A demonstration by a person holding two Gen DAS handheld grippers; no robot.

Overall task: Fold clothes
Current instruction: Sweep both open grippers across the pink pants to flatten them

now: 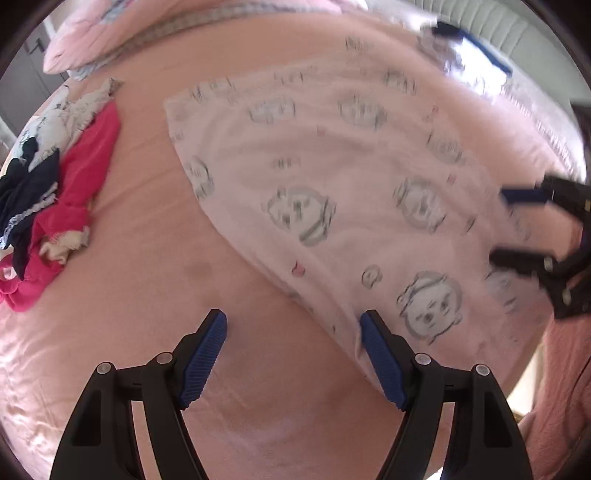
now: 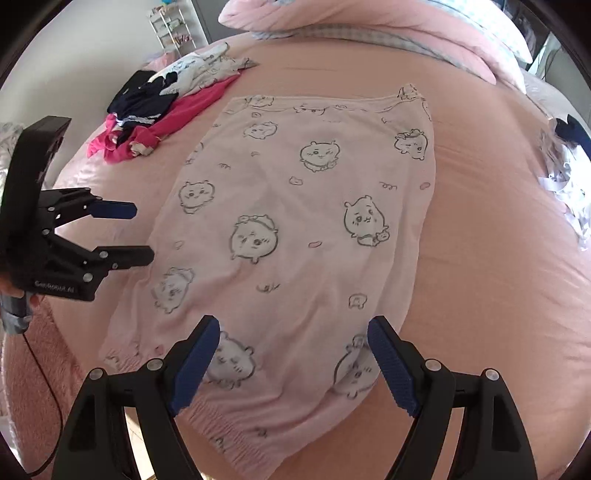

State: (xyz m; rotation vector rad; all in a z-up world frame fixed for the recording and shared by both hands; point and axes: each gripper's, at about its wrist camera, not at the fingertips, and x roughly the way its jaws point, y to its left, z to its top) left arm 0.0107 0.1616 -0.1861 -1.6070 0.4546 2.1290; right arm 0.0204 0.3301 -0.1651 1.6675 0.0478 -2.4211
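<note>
Left gripper (image 1: 293, 338) jaws apart, empty, at garment's side edge. Right gripper (image 2: 293, 347) jaws apart, empty, over elastic hem (image 2: 236, 417). Cartoon-print pink garment (image 2: 295, 229) lies flat mid-bed on pink sheet (image 2: 480, 258). Step: probably pre-fold; next, pinch edge, carry across. Right view alone shows white shelf rack (image 2: 173, 26) beyond unfolded clothes pile (image 2: 162, 107).

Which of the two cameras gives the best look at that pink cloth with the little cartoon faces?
The right wrist view: the pink printed garment lies sharp and nearly whole on the bed, its elastic edge at the near end. The left wrist view shows the same garment blurred, from one side, its far parts smeared.
</note>
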